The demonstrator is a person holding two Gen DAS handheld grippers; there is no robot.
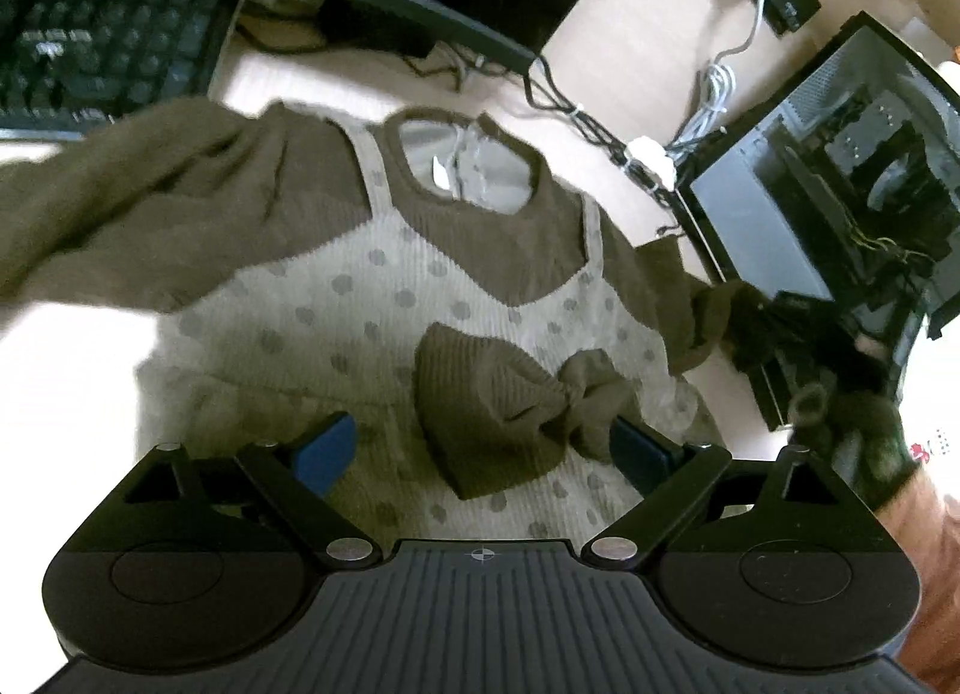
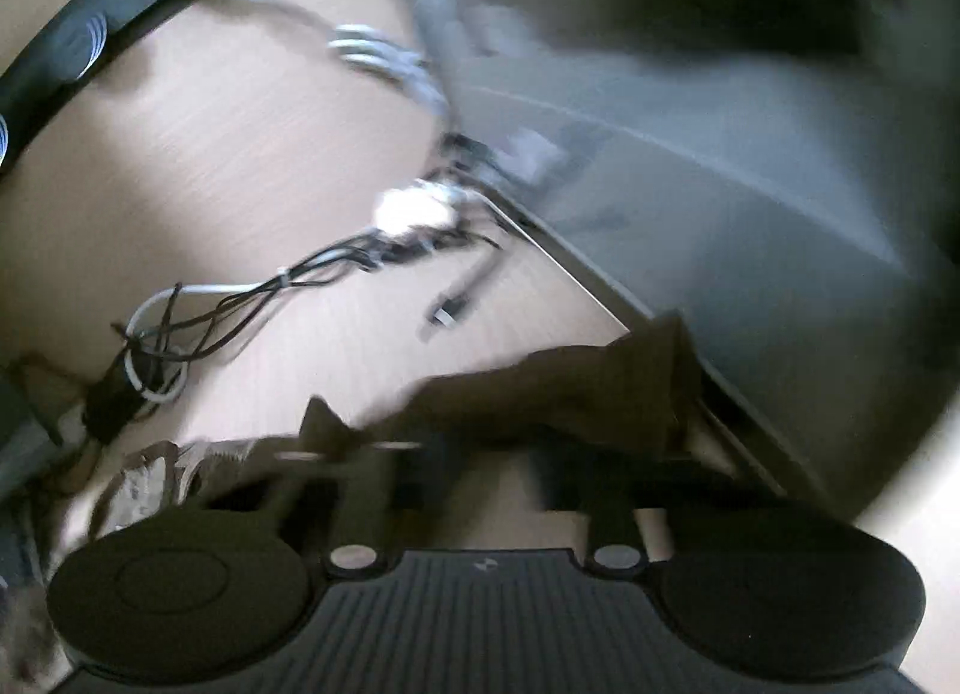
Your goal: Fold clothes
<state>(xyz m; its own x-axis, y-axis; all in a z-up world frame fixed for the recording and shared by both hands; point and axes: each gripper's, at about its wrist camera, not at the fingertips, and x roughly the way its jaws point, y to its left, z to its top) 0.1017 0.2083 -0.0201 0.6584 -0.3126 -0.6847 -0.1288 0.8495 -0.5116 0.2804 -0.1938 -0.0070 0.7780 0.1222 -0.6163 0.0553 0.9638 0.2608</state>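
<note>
A child's knit dress (image 1: 360,298) lies flat on the pale desk, cream with grey hearts, brown yoke and sleeves, and a brown bow (image 1: 504,400) at the waist. My left gripper (image 1: 480,448) hovers over the skirt, open, its blue pads (image 1: 327,451) wide apart on either side of the bow. The dress's right sleeve (image 1: 702,322) is stretched toward my right gripper (image 1: 774,346). In the blurred right wrist view the brown sleeve (image 2: 570,388) drapes across the fingertips of the right gripper (image 2: 480,442), which is shut on it. The left sleeve (image 1: 138,202) spreads out to the left.
A black keyboard (image 1: 102,39) sits at the back left and an open computer case (image 1: 840,184) stands close on the right, its side panel (image 2: 720,202) near the held sleeve. Bundled cables (image 1: 648,159) (image 2: 240,298) run behind the dress. A person's hand (image 1: 924,562) shows at the lower right.
</note>
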